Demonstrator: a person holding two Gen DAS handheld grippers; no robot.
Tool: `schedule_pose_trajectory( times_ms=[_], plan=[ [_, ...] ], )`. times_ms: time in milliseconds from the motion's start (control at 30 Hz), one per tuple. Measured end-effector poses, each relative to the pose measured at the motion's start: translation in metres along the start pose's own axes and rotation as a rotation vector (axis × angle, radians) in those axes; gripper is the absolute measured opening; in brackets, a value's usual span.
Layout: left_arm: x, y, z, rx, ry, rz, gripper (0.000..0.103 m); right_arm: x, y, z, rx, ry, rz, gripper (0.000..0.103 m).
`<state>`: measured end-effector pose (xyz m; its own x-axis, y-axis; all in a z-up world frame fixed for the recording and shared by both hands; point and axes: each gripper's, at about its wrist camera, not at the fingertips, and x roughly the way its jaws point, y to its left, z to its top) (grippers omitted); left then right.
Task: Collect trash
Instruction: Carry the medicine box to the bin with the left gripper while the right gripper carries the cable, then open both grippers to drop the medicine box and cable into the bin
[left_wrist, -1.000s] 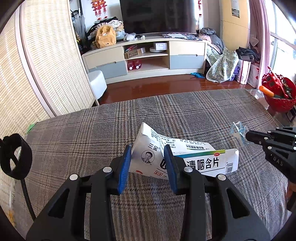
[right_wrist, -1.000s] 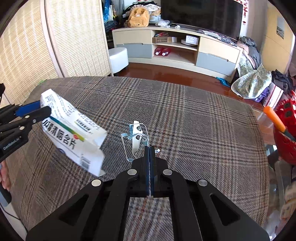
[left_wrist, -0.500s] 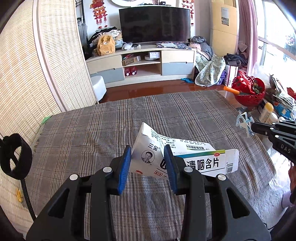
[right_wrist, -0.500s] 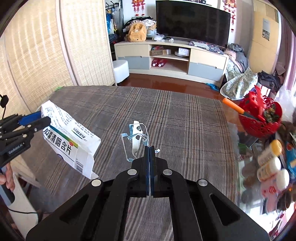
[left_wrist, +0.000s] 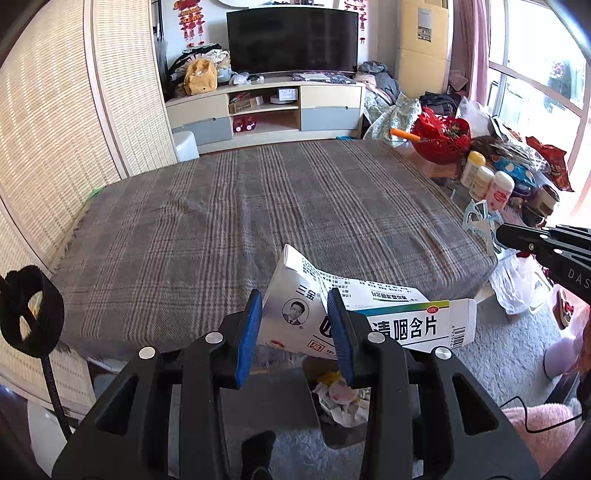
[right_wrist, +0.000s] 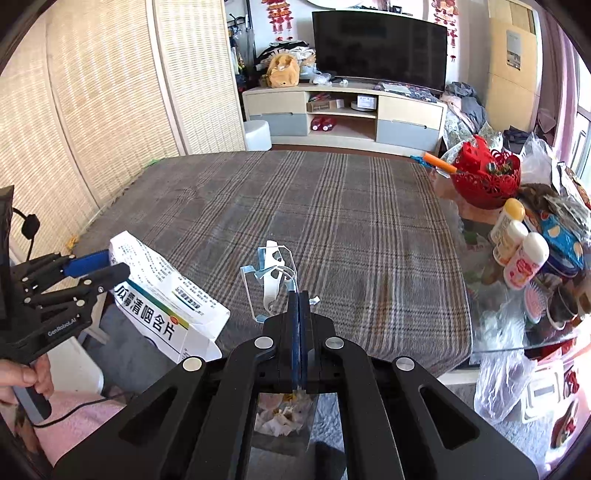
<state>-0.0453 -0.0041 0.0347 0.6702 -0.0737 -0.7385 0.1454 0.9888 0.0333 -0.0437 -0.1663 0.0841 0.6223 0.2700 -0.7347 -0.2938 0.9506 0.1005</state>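
My left gripper is shut on a crumpled white medicine box with Chinese print, held in the air past the near edge of the plaid-covered table. The box also shows in the right wrist view, with the left gripper at the left. My right gripper is shut on a clear plastic wrapper piece; it shows in the left wrist view at the right. A trash bin with crumpled paper stands on the floor right below both grippers, also in the right wrist view.
A glass side table at the right carries bottles, a red basket and snack bags. A plastic bag hangs by the table's right corner. A TV cabinet stands at the back. Woven screens line the left.
Both grippers have pulled back and up from over the table, carrying the box and the wrapper. They now hang past the near edge above the trash bin.
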Motion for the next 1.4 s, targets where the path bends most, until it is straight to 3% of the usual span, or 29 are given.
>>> schedule_pose_trajectory(
  times_ms=[333,533,900,1167,1400],
  plan=[
    [0.037,-0.017,-0.092,-0.024,0.097,-0.042,0.035,0.024,-0.001,-0.078,0.059,0.081,0.027,0.003],
    [0.074,-0.021,-0.124,-0.032,0.156,-0.016,0.035,0.057,0.001,-0.11,0.104,0.142,0.056,0.003],
    [0.141,-0.033,-0.15,-0.054,0.266,-0.036,0.035,0.118,0.005,-0.143,0.166,0.245,0.114,0.003],
    [0.171,-0.045,-0.166,-0.082,0.347,-0.093,0.035,0.155,-0.008,-0.155,0.234,0.285,0.098,0.003],
    [0.182,-0.047,-0.165,-0.112,0.379,-0.108,0.035,0.169,-0.003,-0.155,0.215,0.296,0.064,0.004]
  ],
)
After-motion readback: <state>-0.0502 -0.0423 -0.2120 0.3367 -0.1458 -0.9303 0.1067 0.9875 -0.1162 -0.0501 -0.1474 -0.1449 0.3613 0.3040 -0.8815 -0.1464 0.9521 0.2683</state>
